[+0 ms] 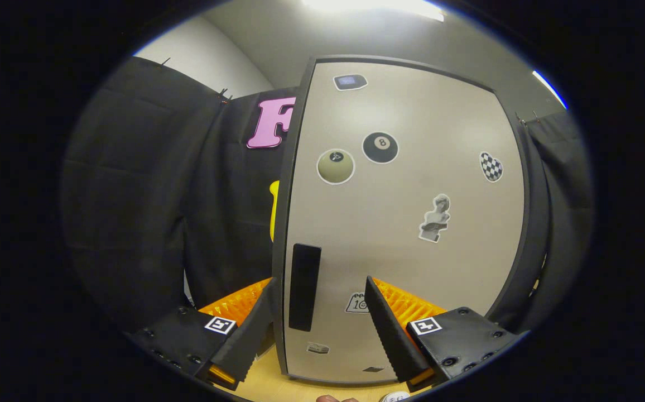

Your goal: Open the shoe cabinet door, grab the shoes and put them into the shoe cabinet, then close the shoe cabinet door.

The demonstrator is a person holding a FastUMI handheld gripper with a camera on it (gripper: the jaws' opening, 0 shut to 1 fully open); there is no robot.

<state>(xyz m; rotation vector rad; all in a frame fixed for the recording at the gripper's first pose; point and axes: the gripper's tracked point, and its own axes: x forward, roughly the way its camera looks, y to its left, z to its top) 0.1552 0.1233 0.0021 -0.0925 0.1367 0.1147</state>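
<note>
**Lining up on the shoe cabinet door handle**

The step in hand looks like the first one: opening the door. The gripper (319, 304) is open, its two fingers spread wide and pressing on nothing. To do this well, I would judge that the fingers need to straddle the dark vertical handle (304, 286) squarely, close on it firmly, and then pull along the arc of the hinge rather than straight back (the hinge seems to be on the right side, since the handle sits at the door's left edge). Pulling off that arc risks the fingers slipping off the slim handle.

Going left to right: the black cloth booth wall (149, 184) fills the left of the frame. The left finger (251, 335) reaches up just beside the door's left edge (288, 223). The handle stands between the two fingers, nearer the left one, in the lower centre of the frame. The shoe cabinet door (412, 251), pale and shut, spreads across the centre and right, dotted with stickers, among them an eight-ball sticker (380, 147) in the upper centre. The right finger (392, 332) overlaps the door's lower part. A strip of light wooden surface (300, 388) shows below the door, at the bottom of the frame.
</note>
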